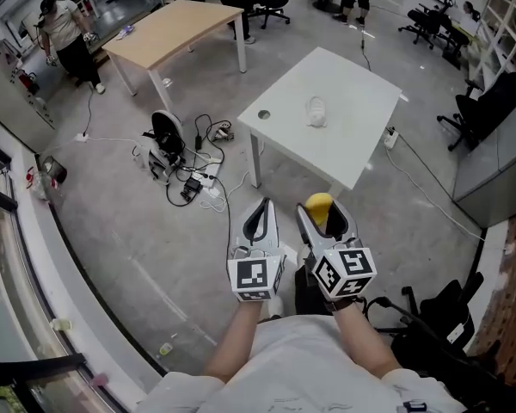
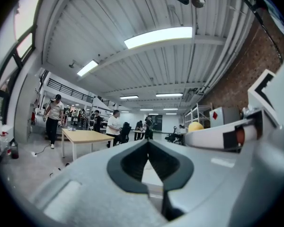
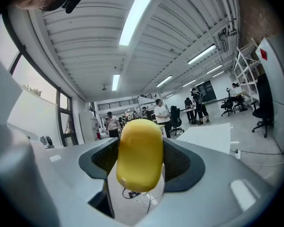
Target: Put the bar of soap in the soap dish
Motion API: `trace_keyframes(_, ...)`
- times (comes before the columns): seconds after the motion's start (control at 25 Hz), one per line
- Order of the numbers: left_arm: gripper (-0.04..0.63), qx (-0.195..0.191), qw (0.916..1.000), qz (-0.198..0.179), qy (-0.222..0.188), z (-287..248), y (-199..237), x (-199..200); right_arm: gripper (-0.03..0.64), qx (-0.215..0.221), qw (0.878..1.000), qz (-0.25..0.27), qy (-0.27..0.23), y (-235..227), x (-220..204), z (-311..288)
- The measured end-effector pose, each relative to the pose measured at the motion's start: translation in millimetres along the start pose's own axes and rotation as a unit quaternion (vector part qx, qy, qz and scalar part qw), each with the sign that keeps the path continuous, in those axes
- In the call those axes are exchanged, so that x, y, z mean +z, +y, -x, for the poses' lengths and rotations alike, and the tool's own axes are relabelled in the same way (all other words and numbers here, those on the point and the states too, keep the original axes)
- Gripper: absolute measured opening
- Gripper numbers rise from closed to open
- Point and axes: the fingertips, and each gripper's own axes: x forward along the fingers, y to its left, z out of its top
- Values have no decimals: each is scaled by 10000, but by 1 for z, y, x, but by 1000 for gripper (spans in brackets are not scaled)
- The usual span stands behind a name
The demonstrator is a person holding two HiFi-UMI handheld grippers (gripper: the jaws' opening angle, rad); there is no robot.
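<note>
On the far table (image 1: 353, 149) a soap dish (image 1: 316, 111) is set. The bar of soap (image 3: 139, 155) is clamped by the right gripper (image 1: 320, 213); the left gripper (image 1: 262, 210) is held closed, empty.

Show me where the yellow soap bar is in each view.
Head view: lower centre, soap in the right gripper.
Left gripper view: right of centre, soap small, beyond the jaws.
Right gripper view: dead centre, soap clamped between the jaws.
Shared landmark: white table ahead, also in the right gripper view.
</note>
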Motion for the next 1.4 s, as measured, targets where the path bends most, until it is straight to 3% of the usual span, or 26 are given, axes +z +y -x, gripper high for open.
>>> trace_keyframes(0.48, 2, 15, 9984, -548, -104, -137, 11, 8, 290, 273, 9991, -128, -306, -75, 48, -109)
trace_keyframes(0.76, 2, 126, 9985, -531, -38, -213, 12, 17, 290, 239, 9986, -260, -399, -137, 74, -156)
trace_keyframes(0.96, 2, 61, 9974, -715, -44, -246, -3, 11, 290, 249, 9982, -354, -419, -167, 80, -179)
trace_keyframes(1.08, 2, 176, 9969, -762, 88, -256, 2, -3, 288, 318, 9968, -682, -279, -178, 73, -191)
trace_keyframes(1.24, 2, 293, 9972, -536, 427, -273, 12, -18, 288, 347, 9958, -838, -118, -186, 64, -204)
trace_keyframes(1.4, 2, 1, 9984, -428, 378, -313, 11, -33, 288, 110, 9973, -720, -105, -211, 57, -226)
